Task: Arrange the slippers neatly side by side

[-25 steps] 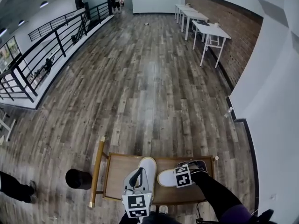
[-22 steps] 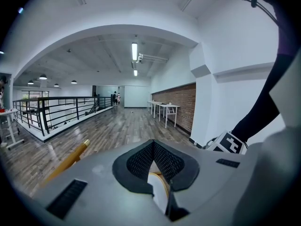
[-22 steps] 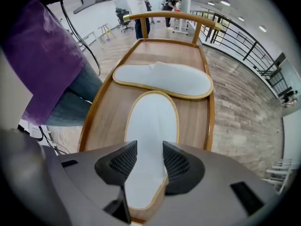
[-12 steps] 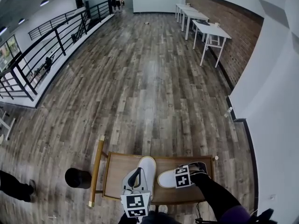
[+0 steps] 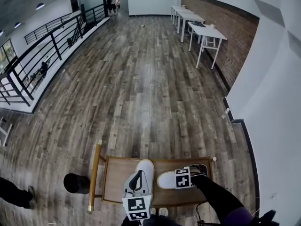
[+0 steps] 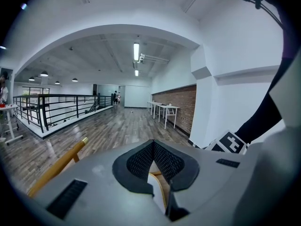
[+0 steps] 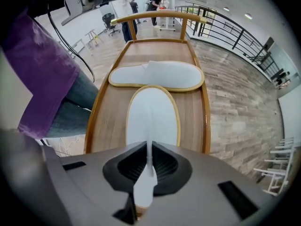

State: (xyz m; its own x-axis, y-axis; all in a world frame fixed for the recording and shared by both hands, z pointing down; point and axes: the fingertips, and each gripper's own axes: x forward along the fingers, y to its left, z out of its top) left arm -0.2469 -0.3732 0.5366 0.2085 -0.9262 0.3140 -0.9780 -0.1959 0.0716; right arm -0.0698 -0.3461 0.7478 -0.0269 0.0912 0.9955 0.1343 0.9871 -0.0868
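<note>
My left gripper (image 5: 137, 185) is clamped on one slipper (image 5: 146, 168) at bottom centre of the head view, its long axis running up-frame on the wooden tray (image 5: 117, 175). Right of it, my right gripper (image 5: 176, 178) pinches the other slipper (image 5: 164, 179), which lies crosswise with its free end pointing left. Only the right gripper view shows the thin white edge gripped.

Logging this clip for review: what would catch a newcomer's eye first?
Two white slippers lie at right angles on a wooden table at the bottom of the head view. The left gripper is shut on the lengthwise slipper, the right gripper on the crosswise slipper. Beyond, a plank floor runs to white tables by a brick wall.
</note>
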